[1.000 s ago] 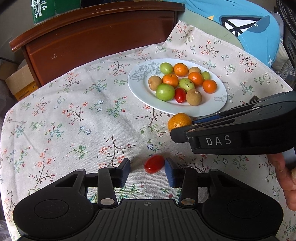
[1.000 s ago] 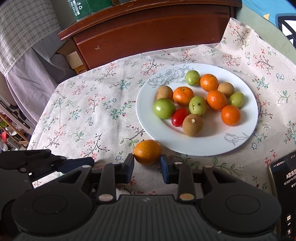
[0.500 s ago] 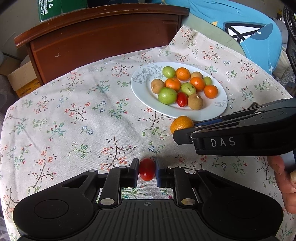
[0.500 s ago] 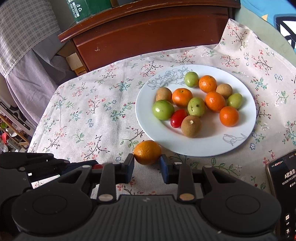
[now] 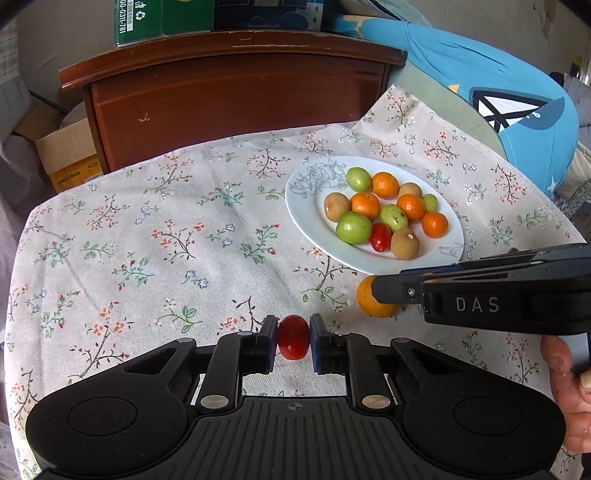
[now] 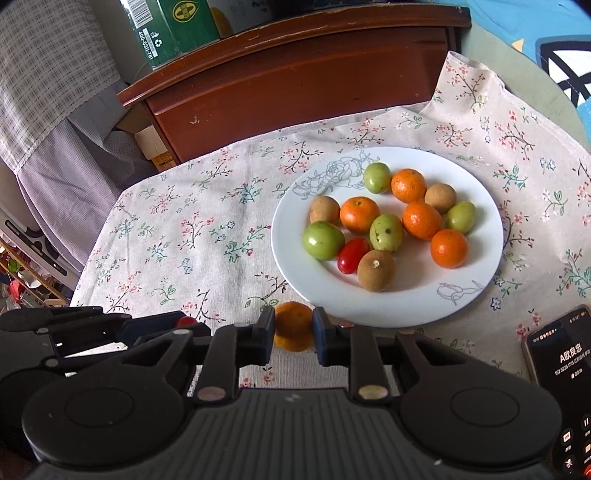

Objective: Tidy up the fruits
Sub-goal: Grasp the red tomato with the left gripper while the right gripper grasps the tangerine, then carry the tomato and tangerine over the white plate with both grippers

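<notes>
Inspector A: Left gripper (image 5: 293,341), status?

Inspector B: Clenched on a cherry tomato (image 5: 293,342), both pads touching it, short of the white plate (image 5: 306,218) on the near side.

A: Right gripper (image 6: 293,330)?

B: Fingers close on either side of a small mandarin (image 6: 293,329), seemingly grasping it; firm contact cannot be confirmed. It sits just beside the plate's near rim, over the floral tablecloth (image 6: 192,236).

A: Plate contents?

B: Four mandarins, four green fruits, three brown round fruits, one cherry tomato, clustered together.

A: Surroundings?

B: Phone (image 6: 561,387) right of the plate, screen lit. Beyond the plate, a wooden cabinet (image 6: 295,77) with a green carton (image 6: 173,29) on top.
</notes>
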{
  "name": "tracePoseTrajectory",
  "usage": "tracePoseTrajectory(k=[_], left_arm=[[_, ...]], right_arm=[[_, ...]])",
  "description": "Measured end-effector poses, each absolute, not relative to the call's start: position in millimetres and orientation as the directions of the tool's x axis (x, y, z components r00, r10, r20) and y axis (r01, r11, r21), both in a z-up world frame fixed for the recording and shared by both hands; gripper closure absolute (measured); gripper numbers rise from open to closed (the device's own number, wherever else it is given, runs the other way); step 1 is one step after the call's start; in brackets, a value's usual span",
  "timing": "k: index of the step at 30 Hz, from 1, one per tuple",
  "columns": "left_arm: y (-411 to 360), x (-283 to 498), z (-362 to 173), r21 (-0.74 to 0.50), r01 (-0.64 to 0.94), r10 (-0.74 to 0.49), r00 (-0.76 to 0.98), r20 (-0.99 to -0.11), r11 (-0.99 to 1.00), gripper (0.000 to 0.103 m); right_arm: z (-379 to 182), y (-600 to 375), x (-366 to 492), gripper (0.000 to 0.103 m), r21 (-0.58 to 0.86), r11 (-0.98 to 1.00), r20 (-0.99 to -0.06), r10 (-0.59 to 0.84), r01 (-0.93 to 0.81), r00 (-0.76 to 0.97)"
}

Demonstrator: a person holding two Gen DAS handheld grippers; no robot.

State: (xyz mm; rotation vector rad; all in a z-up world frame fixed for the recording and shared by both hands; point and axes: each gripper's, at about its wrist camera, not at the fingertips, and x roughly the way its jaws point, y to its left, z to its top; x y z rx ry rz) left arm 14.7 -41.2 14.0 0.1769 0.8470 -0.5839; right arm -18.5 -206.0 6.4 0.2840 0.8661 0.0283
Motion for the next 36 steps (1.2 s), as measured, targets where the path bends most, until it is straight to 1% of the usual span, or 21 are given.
tracePoseTrajectory(k=[2, 5, 7, 9, 11, 17, 22, 24, 26, 32, 36], left_arm=[[-41, 15, 13, -0.065, 0.547, -0.401, 0.521, -0.753, 0.834, 0.087], [-38, 15, 12, -0.067, 0.540, -0.395, 0.518, -0.759, 0.839, 0.087], [-38, 15, 12, -0.066, 0.540, -0.393, 0.518, -0.760, 0.839, 0.087], [-40, 15, 10, -0.061, 0.540, -0.386, 0.515, -0.765, 0.840, 0.087], [-40, 16, 9, -0.057, 0.541, -0.382, 0.512, -0.769, 0.839, 0.087], [-39, 18, 1, -0.046, 0.532, -0.359, 0.503, -0.786, 0.845, 0.086], [-38, 19, -4, -0.032, 0.529, -0.343, 0.502, -0.794, 0.848, 0.085], [-38, 19, -4, -0.027, 0.527, -0.341, 0.508, -0.791, 0.849, 0.086], [-38, 18, -4, -0.022, 0.521, -0.337, 0.518, -0.786, 0.853, 0.087], [-36, 21, 3, -0.026, 0.494, -0.334, 0.548, -0.767, 0.869, 0.087], [-38, 30, 12, -0.071, 0.477, -0.363, 0.554, -0.749, 0.876, 0.087]], right_arm=[[6, -206, -18, 0.081, 0.260, 0.961, -0.748, 0.142, 0.089, 0.648], [6, -211, -20, 0.077, 0.301, 0.948, -0.750, 0.170, 0.102, 0.640], [5, -212, -22, 0.072, 0.311, 0.945, -0.749, 0.179, 0.101, 0.638], [1, -211, -21, 0.068, 0.290, 0.951, -0.760, 0.162, 0.106, 0.630], [-4, -211, -18, 0.068, 0.301, 0.947, -0.767, 0.171, 0.111, 0.619], [-5, -207, -13, 0.068, 0.329, 0.940, -0.744, 0.200, 0.088, 0.637], [-10, -203, -6, 0.062, 0.320, 0.943, -0.749, 0.193, 0.091, 0.634], [-13, -203, -3, 0.063, 0.321, 0.942, -0.748, 0.191, 0.094, 0.635], [-15, -204, -3, 0.070, 0.315, 0.944, -0.750, 0.182, 0.101, 0.636], [-11, -202, -4, 0.070, 0.309, 0.946, -0.753, 0.183, 0.094, 0.632], [5, -205, -6, 0.070, 0.309, 0.947, -0.727, 0.178, 0.085, 0.663]])
